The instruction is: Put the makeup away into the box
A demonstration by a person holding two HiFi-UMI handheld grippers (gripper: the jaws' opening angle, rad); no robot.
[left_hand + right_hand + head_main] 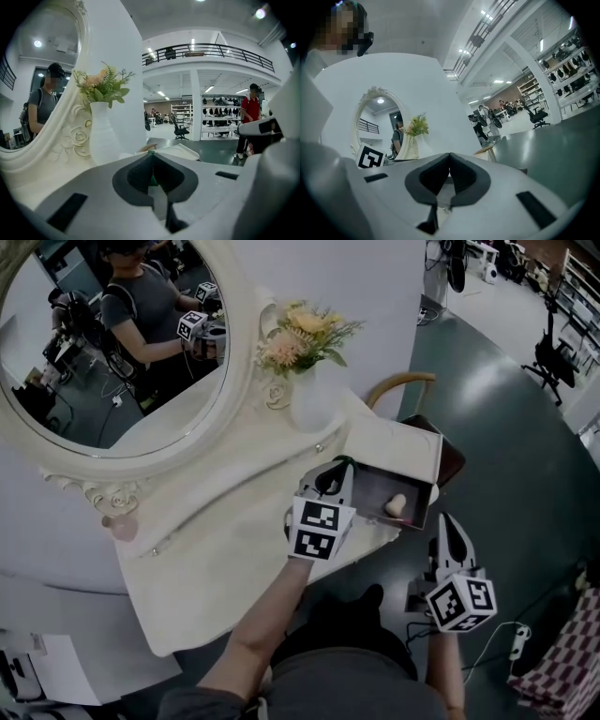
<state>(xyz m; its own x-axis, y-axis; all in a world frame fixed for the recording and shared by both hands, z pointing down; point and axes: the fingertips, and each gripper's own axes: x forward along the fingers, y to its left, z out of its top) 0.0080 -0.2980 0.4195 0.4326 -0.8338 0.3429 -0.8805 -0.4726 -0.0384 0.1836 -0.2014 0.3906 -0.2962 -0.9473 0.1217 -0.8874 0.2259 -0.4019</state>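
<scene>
The open box [398, 448] sits at the right end of the white vanity table [220, 549], its white lid tipped back. A beige makeup sponge [397, 505] lies in its dark inside. My left gripper [339, 465] hovers over the table just left of the box, shut on a thin green makeup item [151, 180] that shows only as a sliver between the jaws. In the left gripper view the left gripper [151, 155] points past the box lid [178, 151]. My right gripper [449, 521] hangs off the table's right edge over the floor, shut and empty [450, 154].
A white vase of flowers [312, 395] stands behind the box, beside the large oval mirror [112, 343]. A wooden chair back [403, 382] rises beyond the table's right end. Grey-green floor [506, 456] spreads to the right.
</scene>
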